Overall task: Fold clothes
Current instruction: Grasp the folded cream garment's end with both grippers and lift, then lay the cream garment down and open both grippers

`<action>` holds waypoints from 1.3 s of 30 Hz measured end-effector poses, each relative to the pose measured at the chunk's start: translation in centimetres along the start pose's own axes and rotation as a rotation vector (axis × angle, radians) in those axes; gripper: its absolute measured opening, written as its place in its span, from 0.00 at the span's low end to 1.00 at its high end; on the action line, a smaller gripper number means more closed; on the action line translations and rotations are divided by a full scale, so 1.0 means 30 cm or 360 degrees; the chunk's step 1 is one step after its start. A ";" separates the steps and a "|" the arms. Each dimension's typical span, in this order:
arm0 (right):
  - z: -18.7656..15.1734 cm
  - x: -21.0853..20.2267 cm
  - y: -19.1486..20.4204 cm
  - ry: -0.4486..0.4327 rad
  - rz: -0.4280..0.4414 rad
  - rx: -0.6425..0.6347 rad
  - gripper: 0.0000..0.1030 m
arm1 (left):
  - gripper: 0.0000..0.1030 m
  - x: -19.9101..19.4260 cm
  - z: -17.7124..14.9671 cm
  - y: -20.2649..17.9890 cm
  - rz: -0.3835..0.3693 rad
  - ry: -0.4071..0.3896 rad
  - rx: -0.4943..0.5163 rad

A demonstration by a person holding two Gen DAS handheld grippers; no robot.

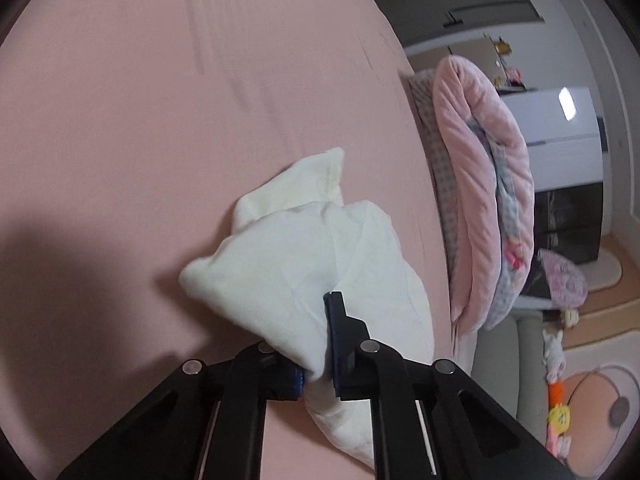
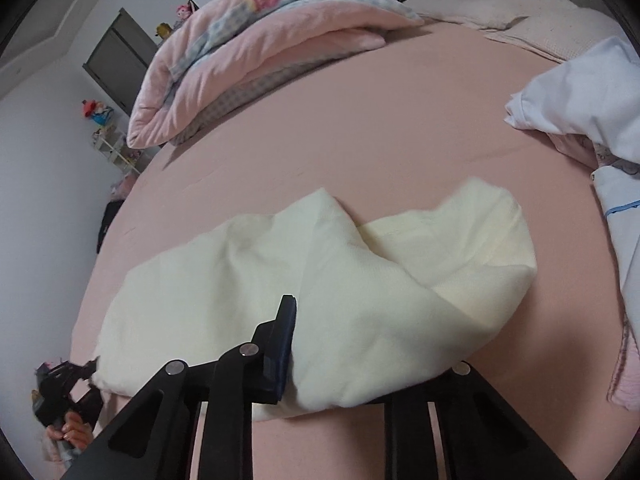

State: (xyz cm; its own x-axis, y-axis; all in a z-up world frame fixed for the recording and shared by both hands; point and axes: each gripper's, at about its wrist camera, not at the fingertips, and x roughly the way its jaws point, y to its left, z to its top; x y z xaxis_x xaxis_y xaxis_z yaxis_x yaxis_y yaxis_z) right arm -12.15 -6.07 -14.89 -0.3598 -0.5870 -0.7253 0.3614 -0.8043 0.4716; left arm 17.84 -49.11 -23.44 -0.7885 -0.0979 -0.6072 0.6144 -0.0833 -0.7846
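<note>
Black left gripper (image 1: pixel 318 344) jaws clamped on cream-white knit garment (image 1: pixel 304 256), black right gripper (image 2: pixel 320 344) pinching its other end, cloth draped across pink bedsheet (image 2: pixel 360 132), folded pink quilt (image 2: pixel 248 52) beyond

Soft, dim indoor light fell evenly over the pink bedsheet (image 1: pixel 160 100), where a broad shadow (image 1: pixel 80 280) darkened one side. Glare flashed off a white cabinet (image 1: pixel 560 120). Fisheye curvature bent both views, and the corners went black.
</note>
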 end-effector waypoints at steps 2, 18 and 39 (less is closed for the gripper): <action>-0.011 -0.031 0.016 0.0018 0.0048 0.0010 0.19 | 0.07 0.005 0.021 -0.017 0.0028 0.0035 0.0040; -0.096 -0.025 -0.188 0.0102 0.0149 0.0481 0.55 | 0.43 -0.045 -0.016 -0.111 0.0388 0.0150 0.0327; -0.109 -0.009 -0.255 0.0088 0.0387 0.0649 0.65 | 0.65 0.102 -0.458 -0.541 0.0758 0.0224 0.1662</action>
State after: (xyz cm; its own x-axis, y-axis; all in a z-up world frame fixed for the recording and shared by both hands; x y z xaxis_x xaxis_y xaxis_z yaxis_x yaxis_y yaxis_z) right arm -12.02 0.54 -19.93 -0.2564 -0.7657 -0.5899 0.0587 -0.6215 0.7812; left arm 5.08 -34.42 -14.30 -0.4269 -0.2339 -0.8735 0.5208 -0.8533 -0.0261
